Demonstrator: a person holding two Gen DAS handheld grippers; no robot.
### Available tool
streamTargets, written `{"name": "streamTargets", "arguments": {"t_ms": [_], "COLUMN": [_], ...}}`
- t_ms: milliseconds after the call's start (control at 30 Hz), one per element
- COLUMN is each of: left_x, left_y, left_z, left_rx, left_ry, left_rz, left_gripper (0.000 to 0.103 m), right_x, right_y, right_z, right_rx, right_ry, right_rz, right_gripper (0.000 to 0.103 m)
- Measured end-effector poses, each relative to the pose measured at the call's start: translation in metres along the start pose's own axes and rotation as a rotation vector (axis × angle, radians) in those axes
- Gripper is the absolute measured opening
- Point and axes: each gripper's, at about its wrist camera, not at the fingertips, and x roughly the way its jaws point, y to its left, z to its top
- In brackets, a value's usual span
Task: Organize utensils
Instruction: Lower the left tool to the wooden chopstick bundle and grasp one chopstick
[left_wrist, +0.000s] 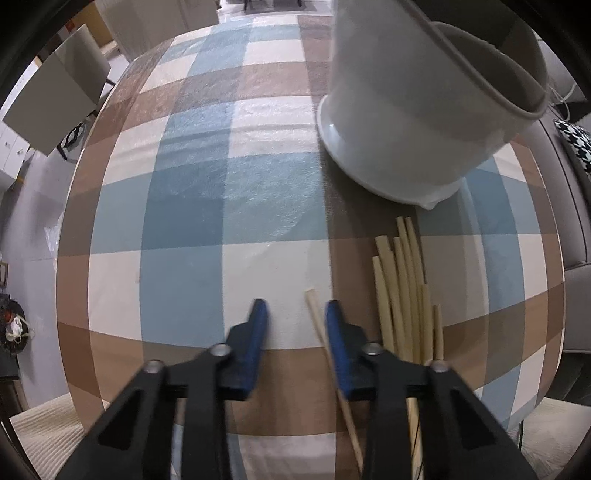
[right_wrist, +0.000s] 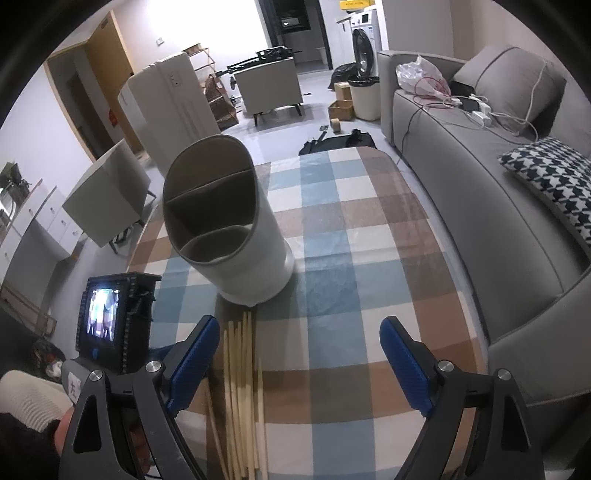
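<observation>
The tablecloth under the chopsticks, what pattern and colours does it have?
The tablecloth is checked in blue, brown and white squares. The right wrist view shows it best.

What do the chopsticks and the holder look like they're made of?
Chopsticks: probably bamboo or light wood, with a pale cream, matte, unvarnished look. Holder: likely plastic, possibly glazed ceramic, with smooth white walls, a soft sheen, a thin tan rim and an inner divider.

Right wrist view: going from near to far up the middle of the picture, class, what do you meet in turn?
Chopsticks → white utensil holder → far edge of the checked tablecloth → black bag on the floor → beige cabinet.
</observation>
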Motion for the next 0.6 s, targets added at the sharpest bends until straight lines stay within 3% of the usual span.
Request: {"name": "streamTargets", "arguments": {"t_ms": [33, 300, 433, 600], "left_x": [-0.002, -0.028, -0.061, -0.106], "left_y": [-0.004, -0.006, 0.007, 0.026], "left_z": [-0.003, -0.011, -0.019, -0.031], "left_rx": [0.004, -0.029, -0.057, -0.095], "left_ry": [-0.005, -0.05, -0.118, -0.184], "left_rz": [-0.003, -0.057, -0.126, -0.201], "left_gripper": [0.004, 0.0, 0.0, 0.0], "right_x": [0.0, 0.005, 0.016, 0.037], "right_y": [0.0, -0.004, -0.009, -0.006], "right_z": [0.0, -0.002, -0.005, -0.016], "right_rx": [0.002, 0.013, 0.041, 0.057], "right_ry": [0.0, 0.046, 0.104, 0.214], "right_rz": [0.0, 0.016, 0.031, 0.067], "right_gripper": [0.088, 0.086, 0.066, 0.05]}}
